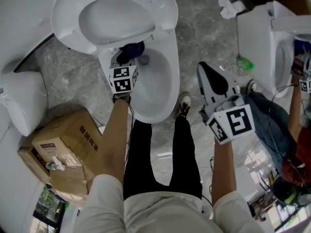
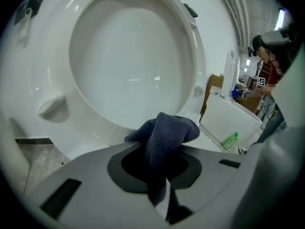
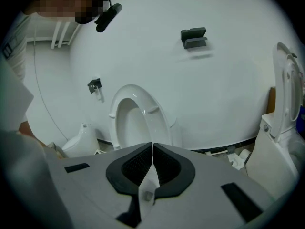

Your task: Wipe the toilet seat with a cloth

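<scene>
Head view, left to right: a cardboard box (image 1: 63, 149) on the floor (image 1: 204, 38), then the toilet (image 1: 158, 89) with its toilet seat (image 1: 114, 13) lifted upright. The left claw (image 1: 129, 56) is reached in over the rear of the bowl. The right claw (image 1: 203, 68) is held over the floor, well apart from the toilet. Further right are a green bottle (image 1: 245, 63), a second toilet (image 1: 265, 47) and another person (image 1: 291, 110). Only this view takes in both claws and the box.

Left gripper view: the underside of the raised toilet seat (image 2: 52, 80) fills the picture, a detail not readable from above. The green bottle (image 2: 230, 140) is seen low at right, beside the second toilet.

Right gripper view: the task toilet is not in it. It shows a loose seat (image 3: 138, 118) leaning on a white curved wall (image 3: 214, 89), and a lidded toilet (image 3: 286, 113) at the right edge.

Left claw (image 2: 157, 168): clamped on a dark blue cloth (image 2: 164, 132), which is bunched and stands out beyond the tips. From above the cloth (image 1: 133, 48) lies at the hinge end, just below the raised seat. Contact with the seat cannot be told.

Right claw (image 3: 152, 149): jaws fully together, nothing between them.
</scene>
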